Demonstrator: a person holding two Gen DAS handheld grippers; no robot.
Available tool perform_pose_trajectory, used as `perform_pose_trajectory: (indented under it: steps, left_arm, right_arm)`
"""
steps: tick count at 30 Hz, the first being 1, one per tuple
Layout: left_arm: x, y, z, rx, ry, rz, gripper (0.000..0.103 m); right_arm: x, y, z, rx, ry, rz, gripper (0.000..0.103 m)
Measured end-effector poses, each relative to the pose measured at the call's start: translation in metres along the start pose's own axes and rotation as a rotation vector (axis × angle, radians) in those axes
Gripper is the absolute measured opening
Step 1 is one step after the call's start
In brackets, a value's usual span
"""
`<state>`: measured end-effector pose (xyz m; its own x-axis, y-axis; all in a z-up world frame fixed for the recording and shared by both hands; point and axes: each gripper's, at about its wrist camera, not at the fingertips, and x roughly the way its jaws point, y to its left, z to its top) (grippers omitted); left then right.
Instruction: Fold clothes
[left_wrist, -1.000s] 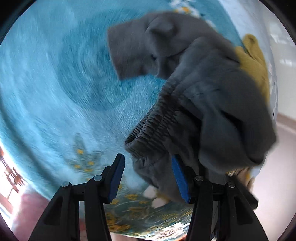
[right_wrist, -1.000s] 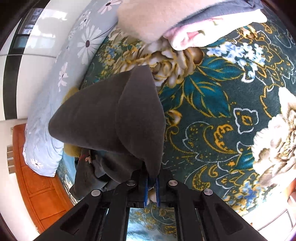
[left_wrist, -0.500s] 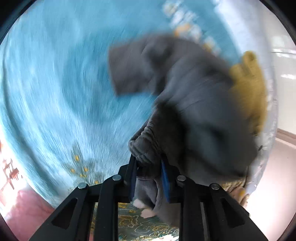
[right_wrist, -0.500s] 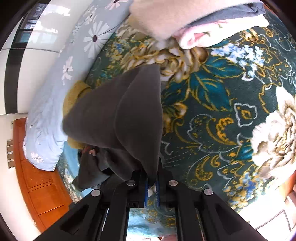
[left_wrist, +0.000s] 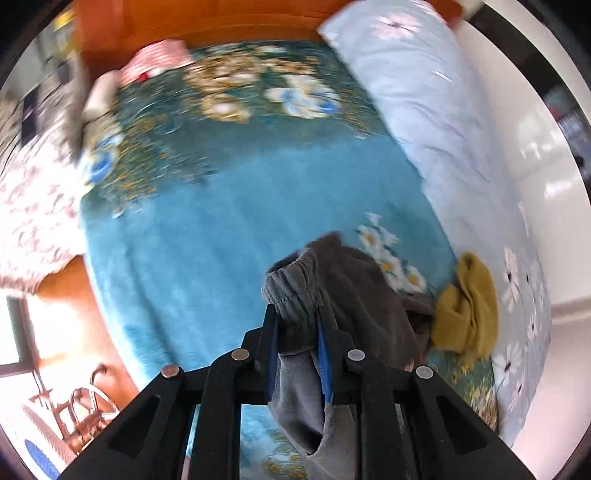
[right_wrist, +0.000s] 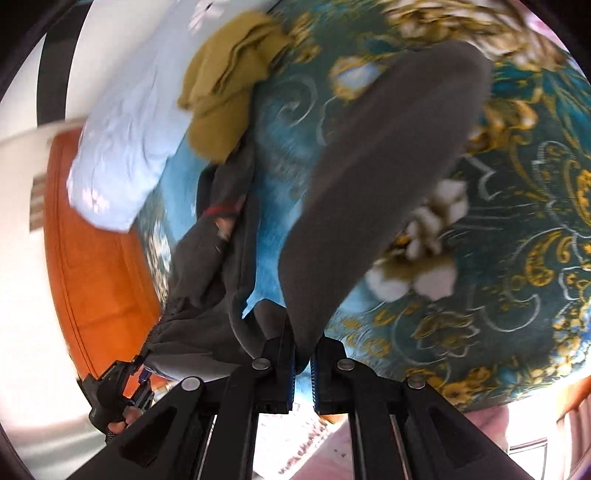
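The grey trousers (left_wrist: 354, 295) were soft, matt cloth with a bunched, stretchy waistband. The blanket (left_wrist: 207, 236) on the bed looked fuzzy and plush. The mustard garment (left_wrist: 467, 302) was soft, crumpled cloth. The pale blue pillow (left_wrist: 424, 103) was smooth, thin cloth. The headboard (right_wrist: 92, 266) was shiny orange wood. The left gripper (left_wrist: 297, 341) and right gripper (right_wrist: 303, 363) were matt black plastic with round metal screws and blue pads.

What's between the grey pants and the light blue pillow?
A crumpled mustard-yellow cloth lies between the grey pants and the light blue pillow, touching the pants. The left wrist view shows it best; the right wrist view shows it too.
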<state>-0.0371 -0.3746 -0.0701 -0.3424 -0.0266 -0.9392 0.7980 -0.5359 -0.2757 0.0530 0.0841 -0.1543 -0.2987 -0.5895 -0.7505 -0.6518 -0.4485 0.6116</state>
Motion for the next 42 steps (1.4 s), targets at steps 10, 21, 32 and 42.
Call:
perform_pose_trajectory:
  steps: [10, 21, 32, 42]
  left_arm:
    - [0.009, -0.013, 0.009, 0.088, 0.064, -0.075, 0.019]
    - [0.037, -0.005, 0.133, 0.229, 0.056, -0.127, 0.019]
    - [0.146, 0.075, 0.162, 0.058, 0.304, 0.019, 0.019]
    - [0.176, 0.086, 0.153, -0.013, 0.367, 0.101, 0.019]
  right_arm:
    - [-0.007, 0.006, 0.010, 0.120, -0.080, -0.052, 0.007]
    - [0.047, 0.076, 0.003, 0.145, -0.101, -0.168, 0.010]
    - [0.092, 0.134, -0.005, 0.188, -0.131, -0.284, 0.033]
    - [0.056, 0.064, 0.000, 0.419, -0.235, -0.317, 0.054]
